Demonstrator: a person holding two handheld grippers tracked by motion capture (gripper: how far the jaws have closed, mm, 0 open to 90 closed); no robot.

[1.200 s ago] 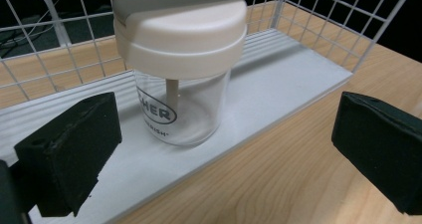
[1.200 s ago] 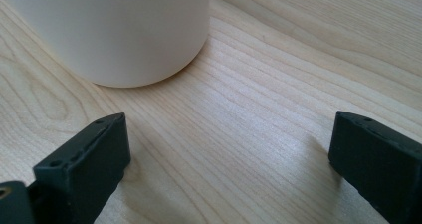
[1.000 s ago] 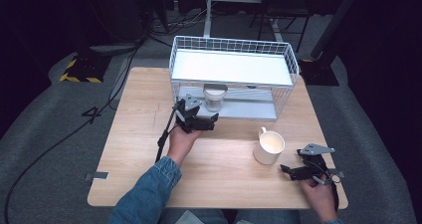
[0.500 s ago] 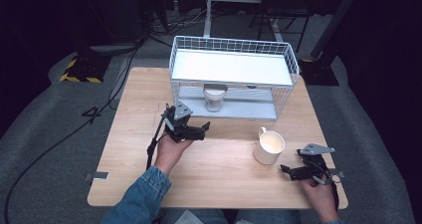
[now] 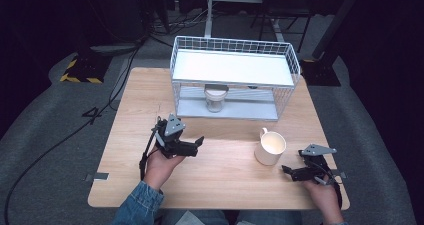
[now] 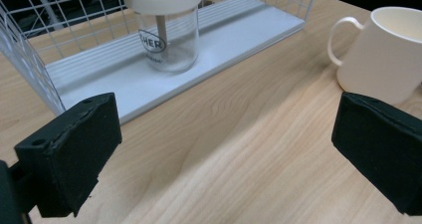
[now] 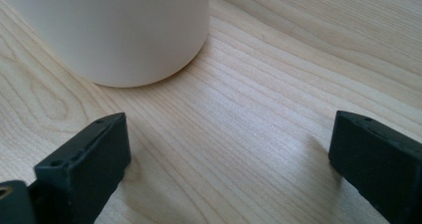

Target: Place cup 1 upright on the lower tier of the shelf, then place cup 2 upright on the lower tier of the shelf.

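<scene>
A glass jar with a cream lid [image 5: 216, 98] [image 6: 165, 29] stands on the lower shelf of a white wire rack [image 5: 232, 69]. A cream mug [image 5: 270, 147] [image 6: 385, 52] [image 7: 112, 27] sits on the wooden table to the right of centre. My left gripper [image 5: 199, 146] [image 6: 226, 159] is open over bare wood in front of the rack, clear of the jar. My right gripper [image 5: 286, 171] [image 7: 226, 167] is open and low on the table, just short of the mug's base, with nothing between its jaws.
The wooden table [image 5: 220, 185] has free wood between the two grippers and along its front edge. The rack's top shelf [image 5: 230, 67] holds nothing. Cables and a dark floor surround the table.
My left gripper has drawn back from the rack toward the table's middle, leaving the jar standing on the lower shelf. The right gripper has stayed put.
</scene>
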